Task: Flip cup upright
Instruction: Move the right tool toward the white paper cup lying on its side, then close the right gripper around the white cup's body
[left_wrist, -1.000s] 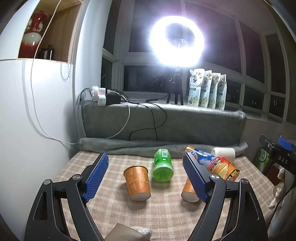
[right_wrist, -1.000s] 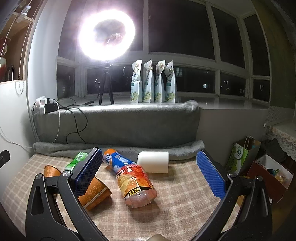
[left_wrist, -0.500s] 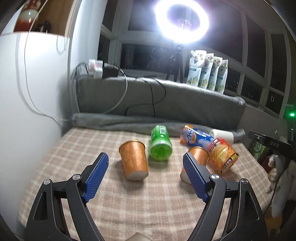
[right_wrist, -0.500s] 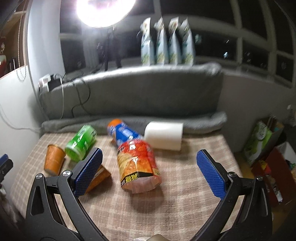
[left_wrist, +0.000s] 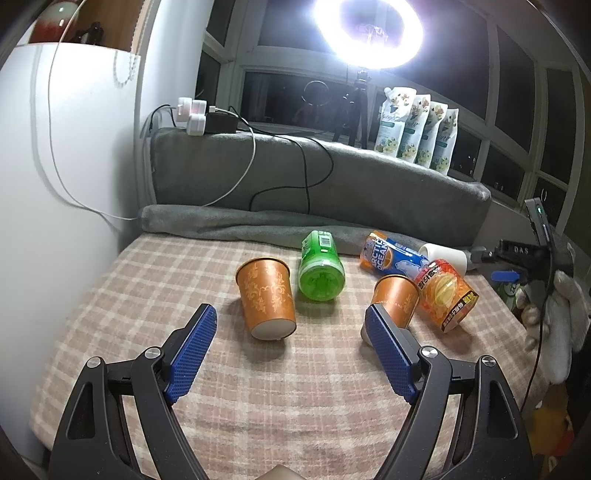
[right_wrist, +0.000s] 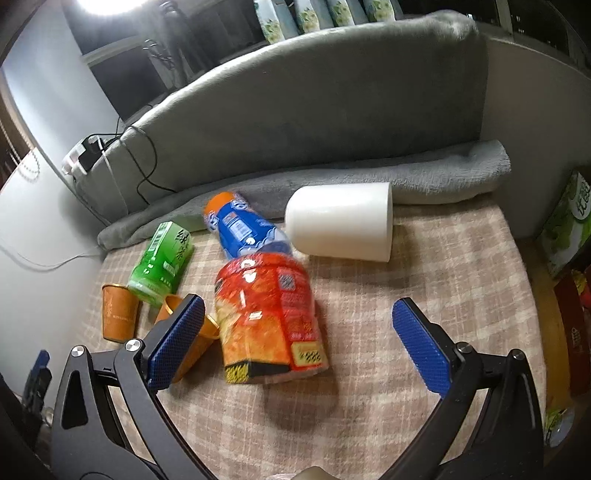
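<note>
From my left wrist camera, the blue right pad of the left gripper covers the base of the second orange cup, so I cannot tell how its near end sits on the checked cloth. The white cup shows only one end behind the red snack canister. From my right wrist camera the same canister is blurred (its label text is not readable), and it hides the lower part of the blue bottle. The left pad of the right gripper hides much of the lying orange cup. The pouches at the window are cut by the top edge.
</note>
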